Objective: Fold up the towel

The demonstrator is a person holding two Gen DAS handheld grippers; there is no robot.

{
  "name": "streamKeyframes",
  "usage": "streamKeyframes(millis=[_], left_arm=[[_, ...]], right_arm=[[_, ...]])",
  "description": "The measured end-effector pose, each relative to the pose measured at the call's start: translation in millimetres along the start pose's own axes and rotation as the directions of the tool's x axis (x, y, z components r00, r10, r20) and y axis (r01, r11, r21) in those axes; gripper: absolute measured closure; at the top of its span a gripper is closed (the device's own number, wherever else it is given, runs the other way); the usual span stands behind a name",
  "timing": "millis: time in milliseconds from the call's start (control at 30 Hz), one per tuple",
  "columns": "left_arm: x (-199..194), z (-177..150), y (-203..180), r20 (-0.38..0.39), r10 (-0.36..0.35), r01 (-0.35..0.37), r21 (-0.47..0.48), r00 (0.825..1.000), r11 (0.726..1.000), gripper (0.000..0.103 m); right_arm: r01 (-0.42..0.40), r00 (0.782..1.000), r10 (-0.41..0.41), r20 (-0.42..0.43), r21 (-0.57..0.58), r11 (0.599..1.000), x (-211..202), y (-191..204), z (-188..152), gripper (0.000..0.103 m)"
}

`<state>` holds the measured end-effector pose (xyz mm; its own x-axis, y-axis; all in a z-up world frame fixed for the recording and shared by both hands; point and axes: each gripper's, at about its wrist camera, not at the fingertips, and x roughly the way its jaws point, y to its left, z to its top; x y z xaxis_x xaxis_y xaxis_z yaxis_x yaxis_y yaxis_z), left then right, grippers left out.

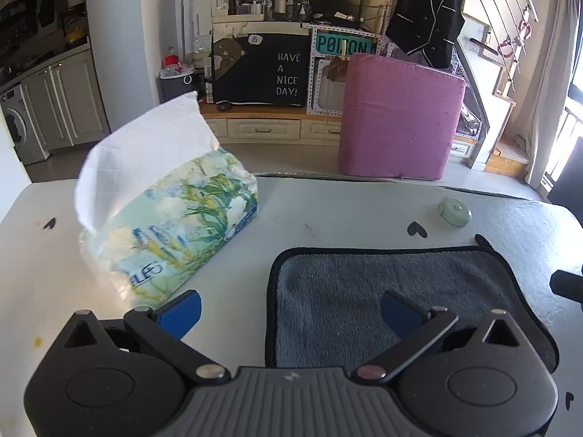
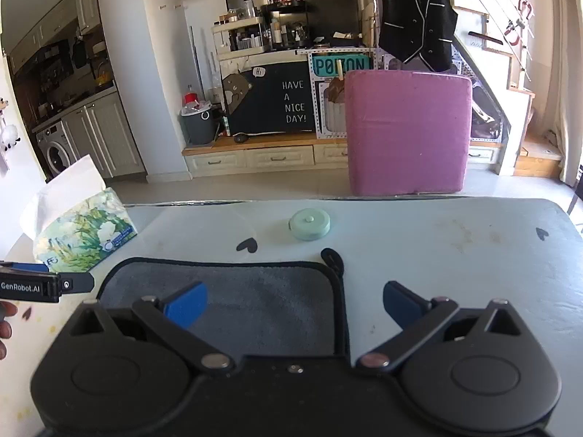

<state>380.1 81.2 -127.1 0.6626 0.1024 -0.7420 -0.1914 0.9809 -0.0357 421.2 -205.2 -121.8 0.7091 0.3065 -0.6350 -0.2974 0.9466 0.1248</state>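
A grey towel (image 1: 382, 291) with black edging lies flat on the white table (image 1: 328, 204). It also shows in the right wrist view (image 2: 255, 291), with a black hanging loop (image 2: 333, 258) at its far right corner. My left gripper (image 1: 289, 313) is open and empty, straddling the towel's near left edge, just above it. My right gripper (image 2: 295, 304) is open and empty, straddling the towel's right edge. The left gripper's side (image 2: 36, 284) shows at the left of the right wrist view.
A floral tissue pack (image 1: 171, 225) stands left of the towel, also in the right wrist view (image 2: 80, 236). A round mint-green case (image 1: 454, 212) lies beyond the towel, also in the right wrist view (image 2: 309, 224). A pink chair back (image 2: 408, 134) stands behind the table's far edge.
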Motion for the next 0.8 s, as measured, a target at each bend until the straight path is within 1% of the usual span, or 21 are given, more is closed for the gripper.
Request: streamKeyframes(millis=[333,567,800], left_arm=[[-50.3,-4.4,-1.2,0.012,-0.008,0.008,0.005,1.0,1.0,0.0],[-84.8,-14.5,-7.2,0.017,-0.008,0.008,0.015,1.0,1.0,0.0],[-119.2,-26.9,-11.0,0.026,-0.029,0.029,0.008,0.999,1.0,0.0]], right_arm=[[0.009,1.0,-0.009,0.013,-0.002,1.0,-43.0,7.0,-4.4,0.0],[0.009,1.0,-0.009,0.03,0.001,1.0,-77.1,12.2,-11.8,0.0],[0.013,0.999,-0.014,0.046,0.004,1.0,-112.8,17.3,-21.5,0.0]])
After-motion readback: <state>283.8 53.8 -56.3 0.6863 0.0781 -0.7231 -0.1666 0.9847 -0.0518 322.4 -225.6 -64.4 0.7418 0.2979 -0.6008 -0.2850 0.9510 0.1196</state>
